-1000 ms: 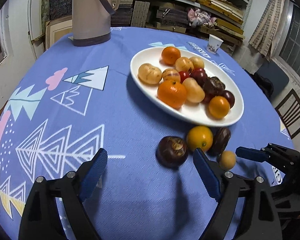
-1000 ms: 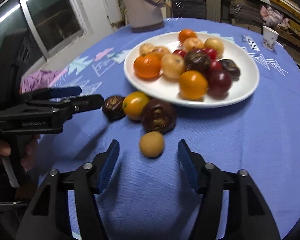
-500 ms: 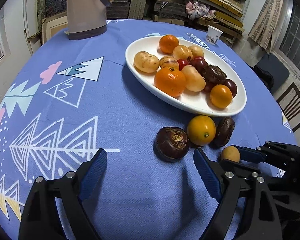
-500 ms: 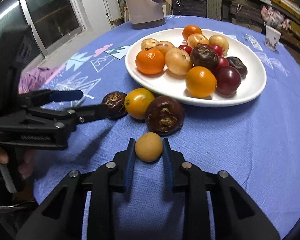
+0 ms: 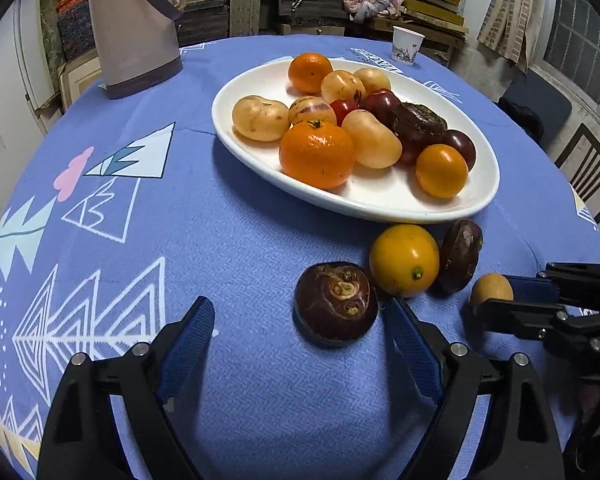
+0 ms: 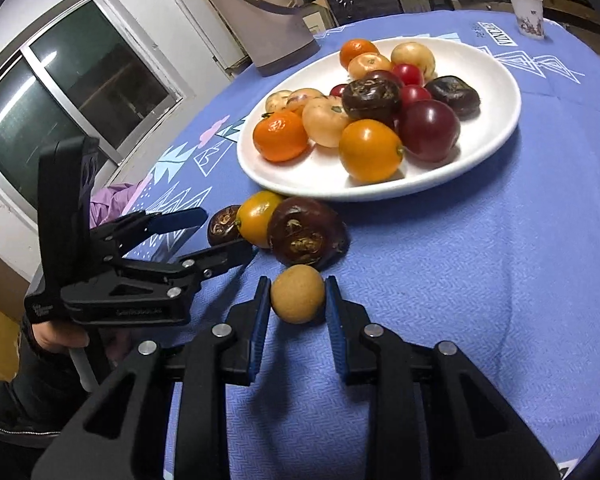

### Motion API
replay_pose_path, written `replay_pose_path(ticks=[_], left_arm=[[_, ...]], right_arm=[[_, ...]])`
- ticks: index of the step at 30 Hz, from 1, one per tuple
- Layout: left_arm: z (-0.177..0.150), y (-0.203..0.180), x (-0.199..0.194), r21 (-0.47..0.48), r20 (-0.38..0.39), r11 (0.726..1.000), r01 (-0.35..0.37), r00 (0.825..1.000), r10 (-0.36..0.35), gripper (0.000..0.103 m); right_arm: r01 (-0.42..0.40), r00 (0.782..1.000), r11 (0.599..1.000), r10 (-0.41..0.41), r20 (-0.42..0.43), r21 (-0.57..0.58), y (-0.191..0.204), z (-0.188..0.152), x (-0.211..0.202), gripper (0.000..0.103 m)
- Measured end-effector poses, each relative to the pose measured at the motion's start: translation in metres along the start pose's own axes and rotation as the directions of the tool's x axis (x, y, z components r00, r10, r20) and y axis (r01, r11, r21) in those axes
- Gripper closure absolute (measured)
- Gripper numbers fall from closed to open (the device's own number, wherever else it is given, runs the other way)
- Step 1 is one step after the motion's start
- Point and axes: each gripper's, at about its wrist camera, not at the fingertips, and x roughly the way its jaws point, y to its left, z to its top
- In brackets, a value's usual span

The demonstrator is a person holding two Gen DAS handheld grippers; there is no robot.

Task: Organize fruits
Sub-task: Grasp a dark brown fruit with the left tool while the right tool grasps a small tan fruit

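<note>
A white plate (image 5: 380,208) piled with oranges, pale yellow fruits, red and dark fruits sits on the blue tablecloth. Before its near rim lie a dark brown round fruit (image 5: 336,304), a yellow-orange fruit (image 5: 404,260) and a second dark fruit (image 5: 460,256). My left gripper (image 5: 298,312) is open, low over the cloth, with the first dark fruit between its fingers, close to the right one. My right gripper (image 6: 297,285) is shut on a small tan round fruit (image 6: 297,299), just in front of the second dark fruit (image 6: 304,232). The left wrist view shows this grip at the right (image 5: 496,292).
A tall beige jug (image 5: 132,28) stands at the table's far left, a paper cup (image 5: 407,44) at the far edge. A wooden chair (image 5: 588,168) is beyond the right edge. The two grippers are close together near the loose fruits.
My right gripper went from open around the tan fruit to shut on it, then rolled a little. My left gripper came closer to the dark brown fruit, staying open.
</note>
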Motion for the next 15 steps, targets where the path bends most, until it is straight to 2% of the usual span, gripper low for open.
replay_pose_path(ticks=[2, 4, 6, 11, 15], left_arm=[[0.001, 0.0, 0.0, 0.01, -0.001, 1.0, -0.005, 1.0, 0.005, 0.018], [0.001, 0.0, -0.002, 0.011, 0.008, 1.0, -0.027, 1.0, 0.027, 0.031], [0.001, 0.0, -0.005, 0.01, 0.021, 1.0, -0.008, 1.0, 0.008, 0.061], [-0.001, 0.013, -0.009, -0.071, 0.031, 0.996, 0.05, 0.998, -0.047, 0.063], [-0.003, 0.016, -0.014, -0.084, 0.02, 0.994, 0.067, 0.998, -0.065, 0.063]], right_arm=[[-0.006, 1.0, 1.0, 0.006, 0.0, 0.009, -0.003, -0.001, 0.0, 0.076], [-0.011, 1.0, 1.0, 0.012, -0.001, 0.017, -0.005, -0.002, 0.0, 0.076], [-0.013, 1.0, 1.0, 0.013, -0.004, 0.021, -0.006, -0.001, 0.0, 0.076], [-0.02, 1.0, 1.0, 0.02, -0.007, 0.024, -0.009, 0.0, 0.001, 0.076], [-0.022, 1.0, 0.999, 0.022, -0.007, 0.025, -0.011, 0.001, 0.002, 0.076]])
